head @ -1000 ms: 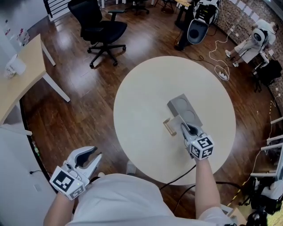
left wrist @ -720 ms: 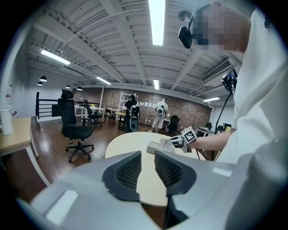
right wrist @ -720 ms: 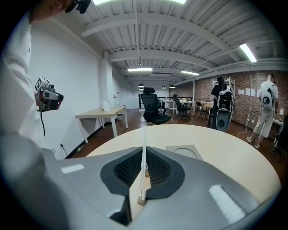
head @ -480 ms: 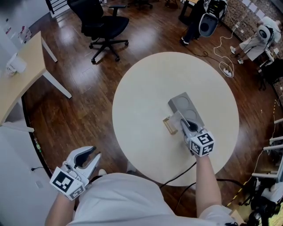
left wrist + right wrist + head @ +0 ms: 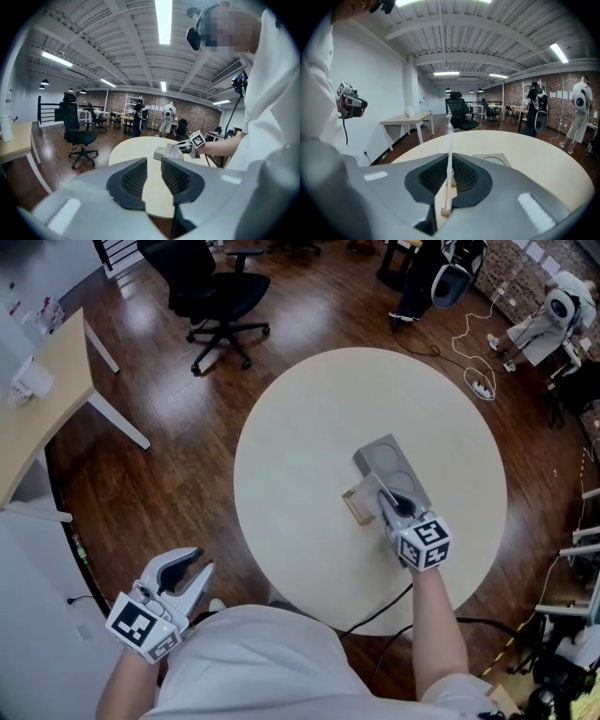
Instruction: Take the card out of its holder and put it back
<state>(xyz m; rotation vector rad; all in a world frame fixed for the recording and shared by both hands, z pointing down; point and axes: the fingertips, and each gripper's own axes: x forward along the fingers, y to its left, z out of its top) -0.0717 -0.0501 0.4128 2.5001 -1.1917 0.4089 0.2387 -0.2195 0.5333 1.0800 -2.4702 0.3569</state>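
Round table (image 5: 309, 427) taken as the landmark.

- Right gripper (image 5: 392, 502): held over the table's near-right part. Its jaws are seen pressed onto a thin white card (image 5: 450, 150), which is viewed edge-on and upright between the two dark pads. The marker cube is carried behind the jaws, towards the table's near edge.
- Wooden holder (image 5: 355, 507): set on the table top, right of centre and just beside the right gripper's tips. In the right gripper view a strip of wood is seen at the card's lower end. Whether the card is seated in the slot or lifted just clear of it cannot be told.
- Grey block (image 5: 384, 460) with two round recesses: laid on the table just beyond the holder, its near end under the right gripper.
- Left gripper (image 5: 185, 575): held off the table, out past its near-left edge, above the wooden floor and close to the person's body. Its jaws are spread with a gap between the pads, and nothing is held there; the table is seen through the gap.
- Black office chair (image 5: 211, 292): parked on the floor beyond the table's far-left edge.
- Pale desk (image 5: 37, 399): placed well to the left of the table.
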